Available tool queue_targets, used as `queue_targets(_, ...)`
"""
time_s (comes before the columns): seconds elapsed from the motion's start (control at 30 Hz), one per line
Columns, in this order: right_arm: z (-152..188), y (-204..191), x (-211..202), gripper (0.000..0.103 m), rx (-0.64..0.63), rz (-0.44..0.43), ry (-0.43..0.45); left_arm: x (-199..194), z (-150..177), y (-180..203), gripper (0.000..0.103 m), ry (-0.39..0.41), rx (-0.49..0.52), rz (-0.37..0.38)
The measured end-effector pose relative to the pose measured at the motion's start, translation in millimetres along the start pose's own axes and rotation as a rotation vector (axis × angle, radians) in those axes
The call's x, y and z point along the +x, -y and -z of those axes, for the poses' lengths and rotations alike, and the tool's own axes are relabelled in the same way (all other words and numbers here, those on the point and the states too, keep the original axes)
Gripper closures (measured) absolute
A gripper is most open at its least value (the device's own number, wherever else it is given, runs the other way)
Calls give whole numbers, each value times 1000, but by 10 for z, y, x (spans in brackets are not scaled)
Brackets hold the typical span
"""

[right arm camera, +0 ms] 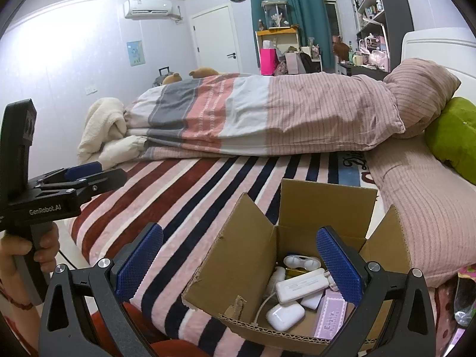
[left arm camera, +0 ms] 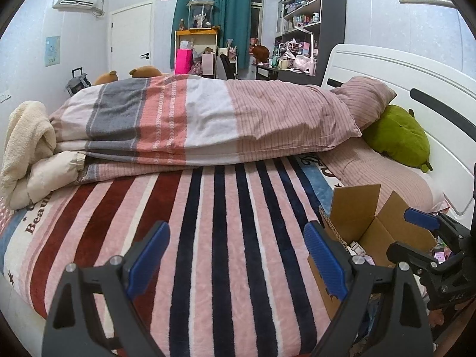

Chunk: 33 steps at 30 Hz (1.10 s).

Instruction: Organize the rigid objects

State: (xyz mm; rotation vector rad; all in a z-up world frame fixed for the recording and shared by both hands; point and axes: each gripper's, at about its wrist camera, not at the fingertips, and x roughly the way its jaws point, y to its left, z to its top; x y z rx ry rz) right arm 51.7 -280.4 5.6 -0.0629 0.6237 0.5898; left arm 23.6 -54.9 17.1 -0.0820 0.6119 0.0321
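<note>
Both my grippers, left [left arm camera: 236, 257] and right [right arm camera: 239, 263], gape wide and empty; cardboard box [right arm camera: 235, 270] at right view's 5 o'clock holds light, hard, slick white earbud case [right arm camera: 285, 315], best pinched across its flat sides.

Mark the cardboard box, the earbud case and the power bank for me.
cardboard box [right arm camera: 324, 205], right wrist view, back flap.
earbud case [right arm camera: 285, 316], right wrist view, lid top.
power bank [right arm camera: 300, 286], right wrist view, top face.

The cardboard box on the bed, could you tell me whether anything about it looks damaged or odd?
Yes. The cardboard box has a ragged, torn edge on its near-left flap, with a ripped notch near the front corner. Inside, the small white items, including an earbud case, lie jumbled rather than arranged.
</note>
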Motion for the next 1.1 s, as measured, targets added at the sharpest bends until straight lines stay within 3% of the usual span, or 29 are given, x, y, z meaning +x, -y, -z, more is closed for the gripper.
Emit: queue_targets(1.1,-2,-53,14,0,-1,-8,3,-8,-1,2,13,1,3,-7)
